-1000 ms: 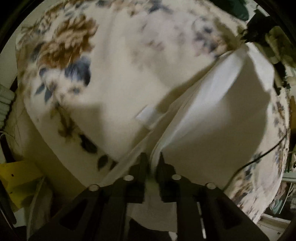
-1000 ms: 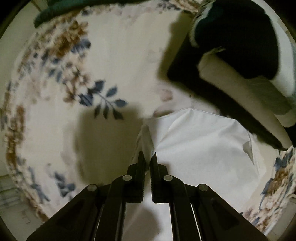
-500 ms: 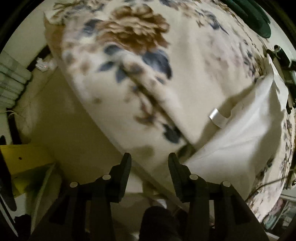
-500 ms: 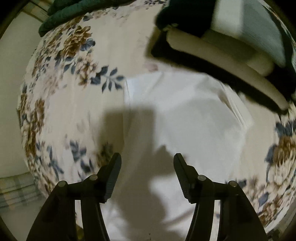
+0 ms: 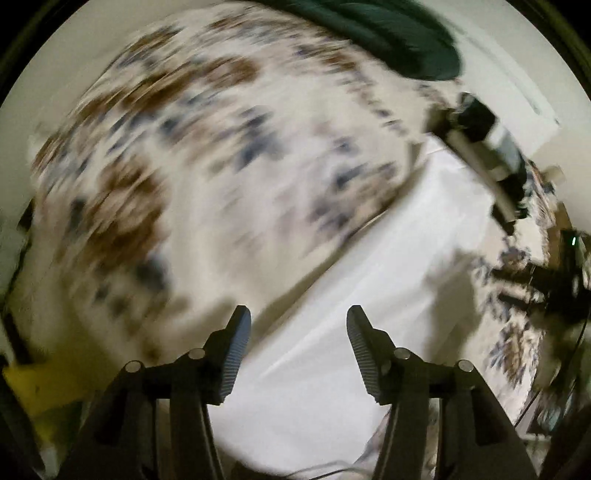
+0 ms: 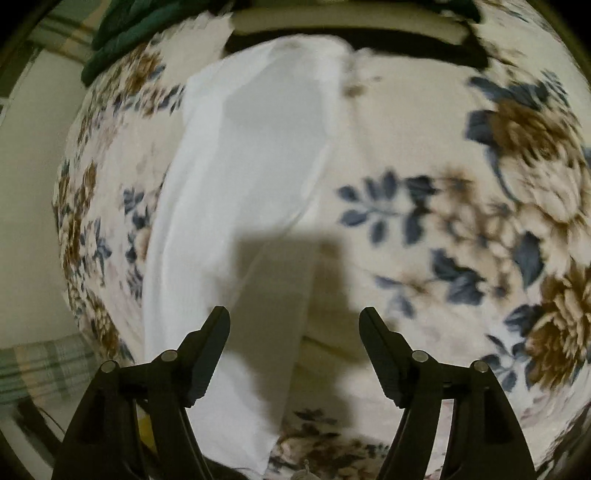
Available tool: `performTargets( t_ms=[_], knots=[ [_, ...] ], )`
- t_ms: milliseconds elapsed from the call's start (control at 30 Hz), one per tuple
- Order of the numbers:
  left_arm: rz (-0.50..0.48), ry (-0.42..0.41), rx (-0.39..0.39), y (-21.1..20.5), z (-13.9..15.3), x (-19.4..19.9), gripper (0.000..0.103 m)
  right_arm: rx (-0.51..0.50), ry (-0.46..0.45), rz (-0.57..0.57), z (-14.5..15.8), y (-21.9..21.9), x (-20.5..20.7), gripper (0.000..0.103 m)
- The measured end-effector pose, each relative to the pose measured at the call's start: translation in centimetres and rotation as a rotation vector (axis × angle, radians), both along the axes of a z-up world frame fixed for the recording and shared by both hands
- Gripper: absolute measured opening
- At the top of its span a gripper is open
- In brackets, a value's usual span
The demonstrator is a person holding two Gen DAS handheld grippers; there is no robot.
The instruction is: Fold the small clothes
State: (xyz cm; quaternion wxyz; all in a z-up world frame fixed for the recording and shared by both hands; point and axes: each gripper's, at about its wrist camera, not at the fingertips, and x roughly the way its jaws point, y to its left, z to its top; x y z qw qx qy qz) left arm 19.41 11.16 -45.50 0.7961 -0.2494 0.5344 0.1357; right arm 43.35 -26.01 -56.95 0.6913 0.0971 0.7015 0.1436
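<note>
A white garment (image 5: pixel 369 295) lies folded into a long strip on the floral blanket (image 5: pixel 207 177). In the right wrist view the white garment (image 6: pixel 243 184) runs from the far edge down past the left finger. My left gripper (image 5: pixel 298 325) is open and empty above the garment's near end. My right gripper (image 6: pixel 294 325) is open and empty, with the garment's right edge between its fingers below. The left wrist view is motion-blurred.
A dark green cloth (image 5: pixel 388 33) lies at the far edge of the floral blanket (image 6: pixel 461 206); it also shows in the right wrist view (image 6: pixel 122 33). The other gripper (image 5: pixel 480 147) shows at the right in the left wrist view. A yellow object (image 5: pixel 40 391) sits low left.
Both grippers opened and let go of the white garment, which now lies flat. Both have swung to new views over the blanket.
</note>
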Motion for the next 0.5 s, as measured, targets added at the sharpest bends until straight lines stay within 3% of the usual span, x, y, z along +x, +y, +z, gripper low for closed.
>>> performTargets(
  t_ms=[133,300,400,500],
  knots=[
    [-0.108,-0.059,-0.001,-1.8,0.4,9.5,0.053,0.064,-0.003,-0.118,-0.2,-2.8,2.0,0.074],
    [-0.251,-0.073,-0.022,-2.7,-2.0,22.1,0.053,0.132,-0.026,-0.239,-0.8,-3.9,6.6,0.074],
    [-0.341,-0.041,-0.017,-2.5,-4.6,29.1,0.053,0.191,-0.044,-0.332,-1.5,-4.1,9.7,0.062],
    [-0.401,-0.017,-0.026,-2.3,-6.4,32.7,0.053,0.209,-0.043,-0.396,-2.6,-3.8,12.9,0.06]
  ],
)
